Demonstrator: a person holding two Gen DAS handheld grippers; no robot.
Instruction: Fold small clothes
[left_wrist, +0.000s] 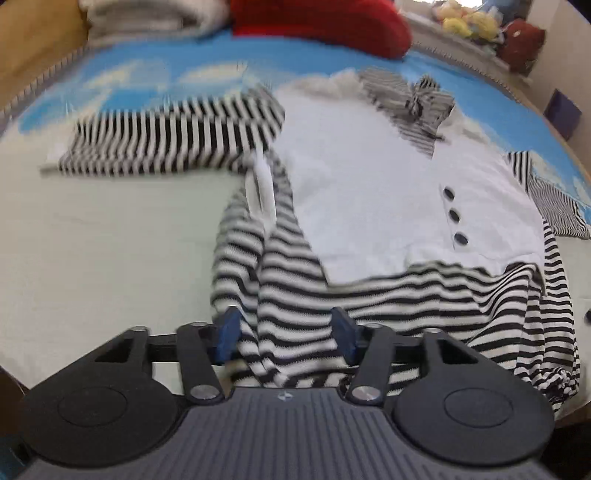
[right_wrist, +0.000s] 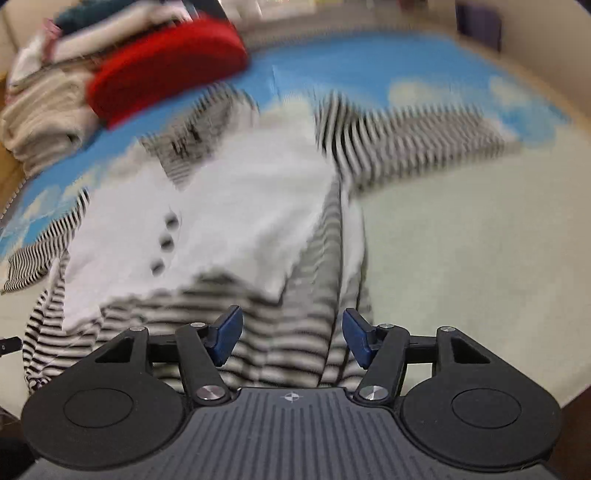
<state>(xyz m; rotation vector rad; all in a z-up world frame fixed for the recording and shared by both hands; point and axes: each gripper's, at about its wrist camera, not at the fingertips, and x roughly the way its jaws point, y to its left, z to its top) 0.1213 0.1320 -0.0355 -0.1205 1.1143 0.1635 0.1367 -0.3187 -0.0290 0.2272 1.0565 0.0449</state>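
A small garment (left_wrist: 369, 192), white in the body with black-and-white striped sleeves, hem and collar, is seen spread out on a bed (left_wrist: 92, 240) covered by a sheet printed with blue sky and pale clouds. Three dark buttons (left_wrist: 453, 216) are set in a row on the white front, and a striped bow (left_wrist: 417, 99) is seen at the collar. One striped sleeve (left_wrist: 173, 140) is stretched out flat across the sheet, well away from the body, while the striped hem (left_wrist: 406, 295) lies bunched and wrinkled at the near edge. In the left wrist view, the left gripper (left_wrist: 286, 334) is held low over this hem with its blue fingertips (left_wrist: 229, 332) set apart, a fold of striped cloth lying between them without being pinched. In the right wrist view, which is heavily blurred, the right gripper (right_wrist: 291, 334) is likewise shown with its jaws spread wide over the striped hem (right_wrist: 266, 332), nothing being clamped. A red cushion (left_wrist: 321, 22) and a pile of folded beige cloth (right_wrist: 44, 114) are seen at the far end of the bed, and soft toys (left_wrist: 469, 22) are lined up on a ledge beyond it.
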